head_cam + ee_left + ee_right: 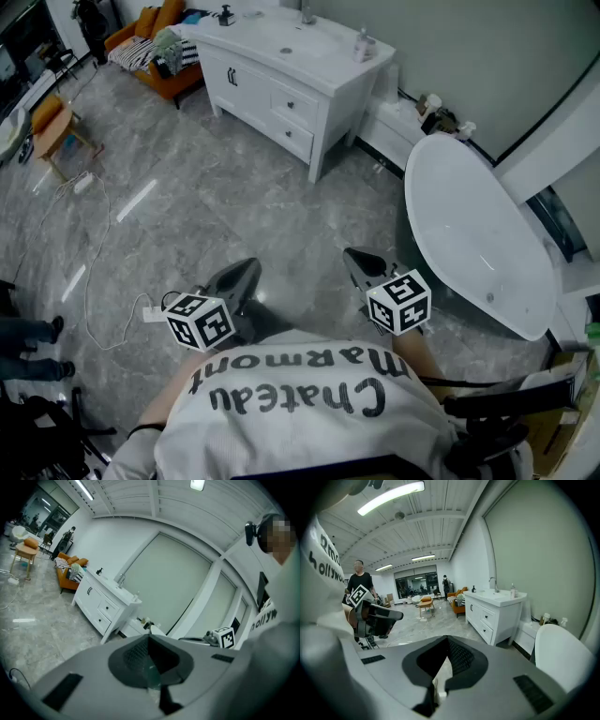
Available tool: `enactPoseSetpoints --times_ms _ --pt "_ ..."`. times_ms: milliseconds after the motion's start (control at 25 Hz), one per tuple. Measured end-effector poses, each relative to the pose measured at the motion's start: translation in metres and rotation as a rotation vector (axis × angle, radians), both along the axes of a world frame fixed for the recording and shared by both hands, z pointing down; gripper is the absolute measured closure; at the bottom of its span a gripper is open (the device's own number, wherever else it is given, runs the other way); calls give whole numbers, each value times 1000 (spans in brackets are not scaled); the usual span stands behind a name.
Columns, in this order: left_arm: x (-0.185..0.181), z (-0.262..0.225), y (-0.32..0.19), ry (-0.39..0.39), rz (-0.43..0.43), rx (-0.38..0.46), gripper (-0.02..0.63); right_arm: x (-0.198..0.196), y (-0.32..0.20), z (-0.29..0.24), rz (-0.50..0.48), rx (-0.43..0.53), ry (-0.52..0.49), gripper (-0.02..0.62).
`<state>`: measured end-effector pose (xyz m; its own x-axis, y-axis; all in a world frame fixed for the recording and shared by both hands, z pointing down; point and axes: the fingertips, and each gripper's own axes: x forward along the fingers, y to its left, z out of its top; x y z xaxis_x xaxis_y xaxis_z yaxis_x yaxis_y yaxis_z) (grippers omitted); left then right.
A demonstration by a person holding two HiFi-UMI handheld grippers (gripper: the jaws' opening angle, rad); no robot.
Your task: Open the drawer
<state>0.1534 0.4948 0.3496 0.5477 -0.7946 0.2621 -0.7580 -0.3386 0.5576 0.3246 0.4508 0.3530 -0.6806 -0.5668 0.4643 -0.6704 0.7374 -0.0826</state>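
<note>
**While both tools hang shut and empty, the drawers sit closed far ahead**

Where the grey stone floor [234,206] runs off to the far left of the left tool, a small wooden table [54,127] stands, and a white cable [94,281] trails nearer, just left of that tool. Farther ahead on the same side sits an orange sofa [155,52]. The left tool [242,274] is held low over the floor, its jaws pressed together with nothing between them. Well ahead of both tools stands the white vanity cabinet [272,89], with a basin [286,42] and tap [307,14] on top. Its upper drawer [296,106] and lower drawer [291,139], stacked to the right of a pair of doors [230,75], are both pushed in flush. The right tool [361,264], near the left one, likewise has its jaws closed on nothing. Ahead and to its right lies a white bathtub [478,234].
</note>
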Motion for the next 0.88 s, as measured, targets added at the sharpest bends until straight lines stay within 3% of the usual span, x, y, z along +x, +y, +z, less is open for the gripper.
enactPoseSetpoints --times_ms 520,880 --pt "-8 2 0 6 -17 -5 598 -4 -4 1 5 -7 -15 586" --pt "-49 8 -21 -7 -80 5 598 -20 -32 3 56 -29 -50 586"
